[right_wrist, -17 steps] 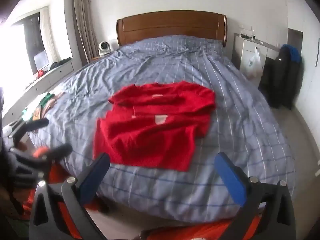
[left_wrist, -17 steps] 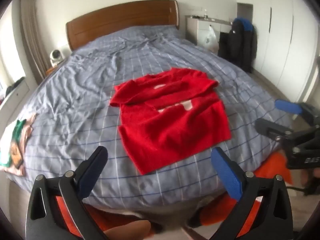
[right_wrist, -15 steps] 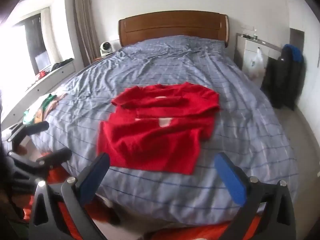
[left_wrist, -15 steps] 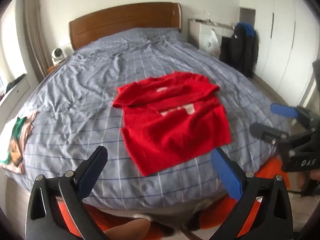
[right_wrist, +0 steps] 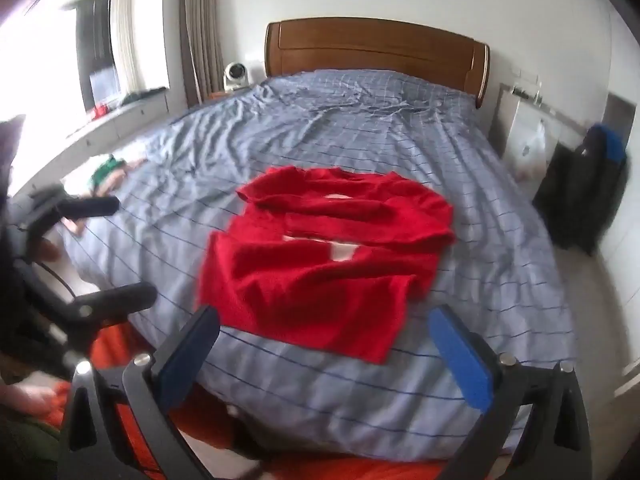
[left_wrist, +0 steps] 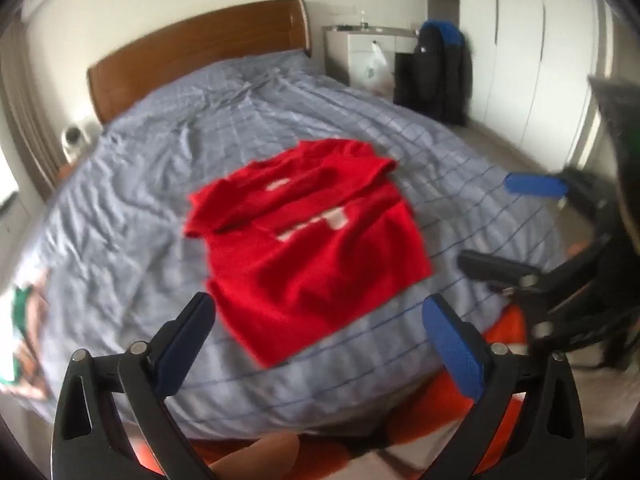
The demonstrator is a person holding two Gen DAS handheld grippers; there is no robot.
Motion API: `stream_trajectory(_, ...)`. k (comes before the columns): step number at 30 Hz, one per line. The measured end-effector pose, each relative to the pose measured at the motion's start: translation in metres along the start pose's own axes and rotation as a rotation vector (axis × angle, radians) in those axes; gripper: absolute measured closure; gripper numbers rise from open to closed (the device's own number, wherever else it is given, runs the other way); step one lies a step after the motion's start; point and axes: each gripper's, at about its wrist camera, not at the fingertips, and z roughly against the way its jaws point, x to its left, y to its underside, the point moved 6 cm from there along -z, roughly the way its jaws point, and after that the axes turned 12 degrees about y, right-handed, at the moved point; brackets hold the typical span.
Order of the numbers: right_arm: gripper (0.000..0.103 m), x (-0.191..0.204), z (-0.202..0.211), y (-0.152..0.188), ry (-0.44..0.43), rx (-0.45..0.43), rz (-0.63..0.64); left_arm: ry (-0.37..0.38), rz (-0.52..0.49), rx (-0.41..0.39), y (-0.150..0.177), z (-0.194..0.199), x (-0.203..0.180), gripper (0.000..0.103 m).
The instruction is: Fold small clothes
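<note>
A small red garment (left_wrist: 308, 236) lies on the blue checked bed (left_wrist: 140, 184), its upper part folded down over the body with white print showing. It also shows in the right wrist view (right_wrist: 324, 256). My left gripper (left_wrist: 316, 344) is open and empty, held off the bed's near edge, short of the garment's hem. My right gripper (right_wrist: 324, 348) is open and empty, also off the near edge. Each gripper shows in the other's view: the right one (left_wrist: 516, 224) at the right, the left one (right_wrist: 112, 248) at the left.
A green and peach garment (right_wrist: 110, 174) lies at the bed's left edge. A wooden headboard (right_wrist: 376, 50) is at the far end. A white cabinet (left_wrist: 364, 60) and a dark jacket (left_wrist: 440, 72) stand on the right. Orange cloth (right_wrist: 340, 470) is below the bed's edge.
Both grippers have swung and moved slightly closer to the bed; the views are motion-blurred. The garment has not moved. Both grippers stay open.
</note>
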Motion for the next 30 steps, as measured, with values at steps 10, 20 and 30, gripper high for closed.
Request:
stream_trajectory(10, 0.0, -0.019, -0.014, -0.005, -0.026, 0.029, -0.197, -0.068, 0.123, -0.049, 0.003, 0.013, 0.02, 0.0)
stream_trajectory(20, 0.0, -0.022, -0.001, 0.034, 0.079, 0.044, -0.166, -0.236, 0.171, 0.012, 0.036, 0.007, 0.061, 0.0)
stream_trajectory(30, 0.0, -0.001, -0.014, 0.053, 0.024, 0.087, -0.211, -0.219, 0.214, -0.009, 0.049, 0.009, 0.07, 0.0)
